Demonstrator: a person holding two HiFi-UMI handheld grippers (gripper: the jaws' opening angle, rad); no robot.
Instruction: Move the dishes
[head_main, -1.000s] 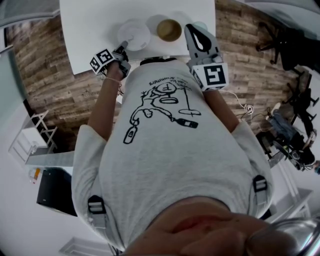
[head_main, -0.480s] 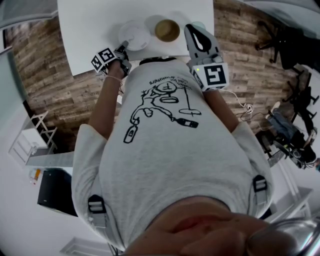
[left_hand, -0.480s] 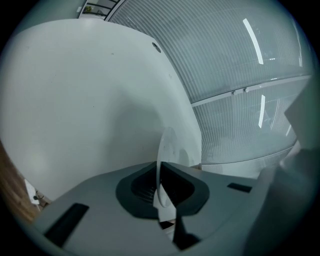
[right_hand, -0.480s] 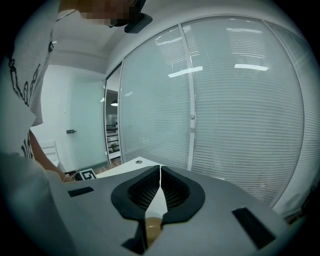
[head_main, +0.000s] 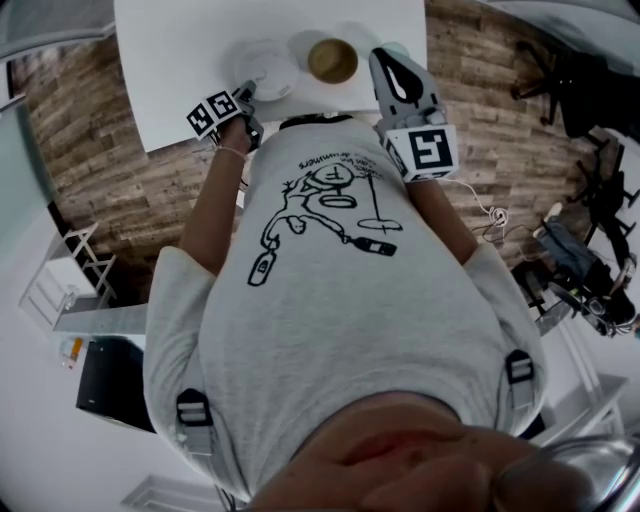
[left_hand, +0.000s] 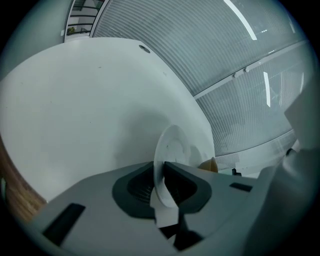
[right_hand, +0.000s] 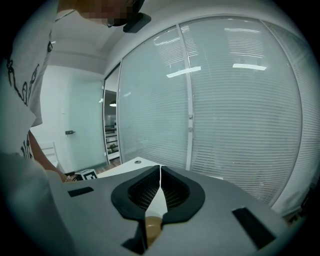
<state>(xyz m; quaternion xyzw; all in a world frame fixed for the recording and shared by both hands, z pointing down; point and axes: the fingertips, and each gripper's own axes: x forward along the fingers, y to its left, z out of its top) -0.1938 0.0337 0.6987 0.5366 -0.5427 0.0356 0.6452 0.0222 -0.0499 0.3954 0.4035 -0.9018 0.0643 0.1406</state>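
A white plate (head_main: 268, 68) lies on the white table (head_main: 180, 60) near its front edge. My left gripper (head_main: 245, 93) reaches its near rim. In the left gripper view the plate (left_hand: 175, 147) stands edge-on between the pads of the left gripper (left_hand: 161, 172). Those jaws have just been opening and stand slightly apart around the rim. A brown bowl (head_main: 333, 60) sits right of the plate, and its edge (left_hand: 209, 164) peeks out behind the jaw. My right gripper (head_main: 385, 57) hovers right of the bowl. Its jaws (right_hand: 160, 172) are shut on nothing.
A pale round dish (head_main: 400, 50) shows partly behind the right gripper. Wood floor (head_main: 90, 150) surrounds the table. Dark office chairs (head_main: 570, 90) stand at the right, and a white rack (head_main: 70, 265) at the left. A glass wall with blinds (right_hand: 240, 110) runs beyond the table.
The left gripper has rolled a little, and its marker cube sits slightly higher and further right. The right gripper, the plate and the bowl have stayed put.
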